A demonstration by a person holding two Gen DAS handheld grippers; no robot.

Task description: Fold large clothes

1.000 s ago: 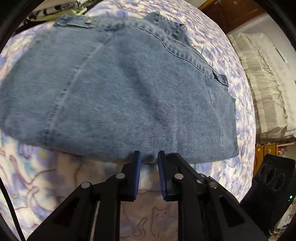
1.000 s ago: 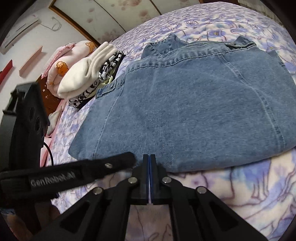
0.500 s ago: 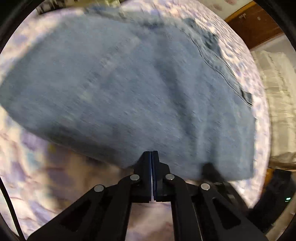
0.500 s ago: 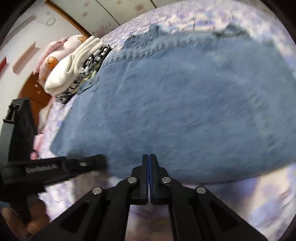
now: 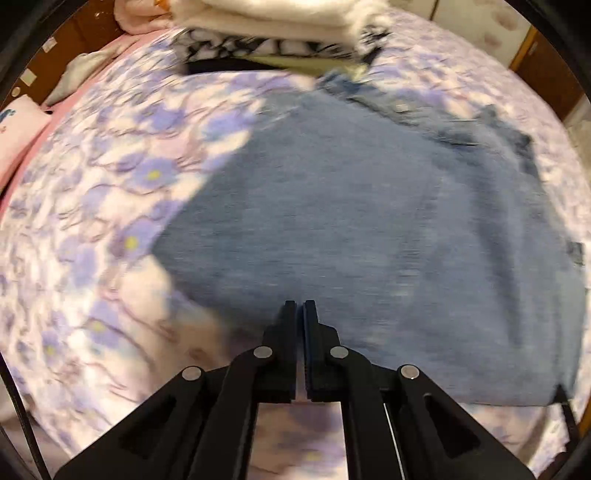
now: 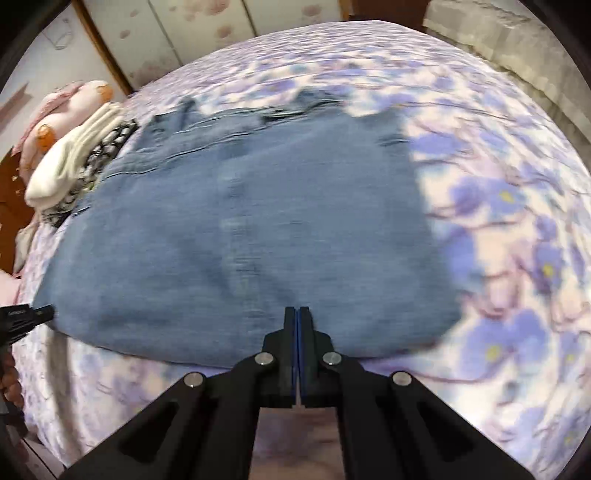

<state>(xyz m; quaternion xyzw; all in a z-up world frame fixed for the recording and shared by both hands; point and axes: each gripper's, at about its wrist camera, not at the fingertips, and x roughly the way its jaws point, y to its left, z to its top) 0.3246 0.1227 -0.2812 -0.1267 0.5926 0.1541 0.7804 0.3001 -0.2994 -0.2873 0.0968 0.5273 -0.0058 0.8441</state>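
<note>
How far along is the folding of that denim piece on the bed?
The denim garment already lies folded into a compact block on the floral bedspread, near a stack of folded clothes. Both the left tool and right tool are shut at its near edge; whether they pinch cloth is unclear. Probably one more fold, then stacking.

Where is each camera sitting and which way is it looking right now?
Left wrist: on the left gripper, looking along its fingers over the denim shirt toward the folded pile; jaws nearly together.
Right wrist: on the right gripper, facing the shirt; jaws together, left gripper at the edge.
Shared: shirt, bedspread, pile.
</note>
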